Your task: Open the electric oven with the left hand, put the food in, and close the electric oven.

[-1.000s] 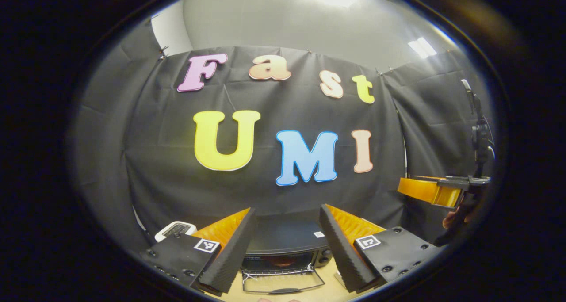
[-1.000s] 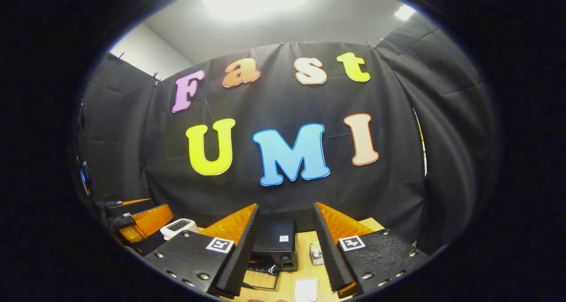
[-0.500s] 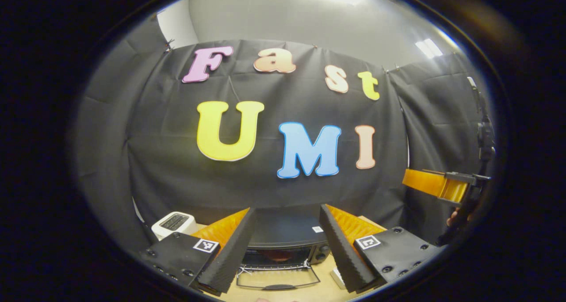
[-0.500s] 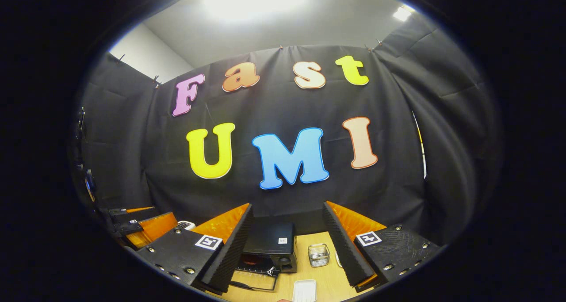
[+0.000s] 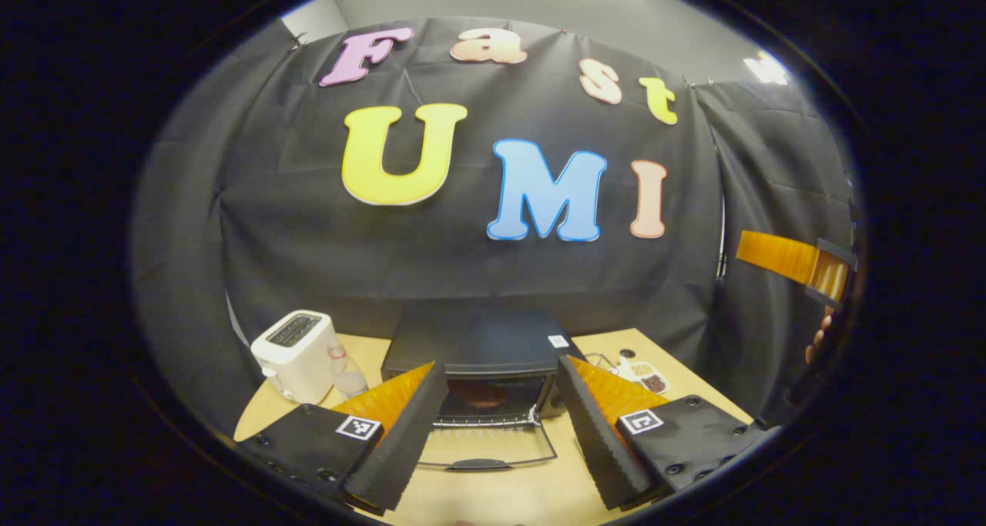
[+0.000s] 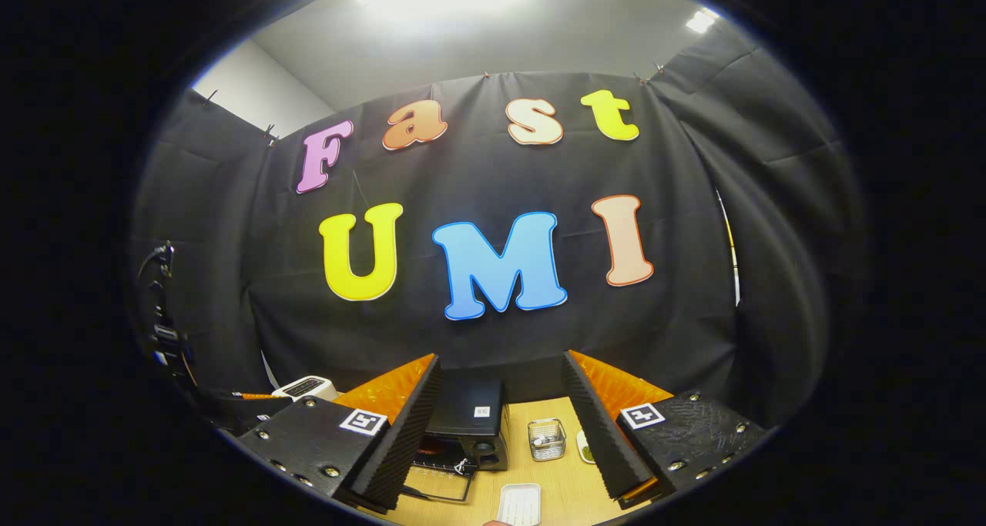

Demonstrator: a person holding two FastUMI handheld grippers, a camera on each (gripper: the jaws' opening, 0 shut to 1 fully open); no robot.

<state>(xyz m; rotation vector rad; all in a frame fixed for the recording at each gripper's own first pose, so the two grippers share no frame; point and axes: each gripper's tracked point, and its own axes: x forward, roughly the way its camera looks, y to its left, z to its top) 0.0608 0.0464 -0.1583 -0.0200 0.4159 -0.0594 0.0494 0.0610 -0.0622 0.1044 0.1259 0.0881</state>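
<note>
Electric oven [image 5: 477, 349] is being seen standing on the wooden table [image 5: 678, 380] against the booth's back wall, door [image 5: 485, 453] hanging folded down, something reddish lying inside. Left gripper [image 5: 501, 441] is being held wide apart above the door, nothing gripped. Right gripper [image 6: 501, 433] is likewise being held wide, empty, aimed at the oven [image 6: 466, 422]. White toaster [image 5: 296, 353] is sitting left of the oven.

The food [image 5: 485, 393] inside the electric oven [image 5: 479, 356] is a dim reddish blur; the left gripper's fingers [image 5: 400, 433] cover the oven's lower corners, and the white tray [image 6: 518, 504] is cut off at the near edge
</note>
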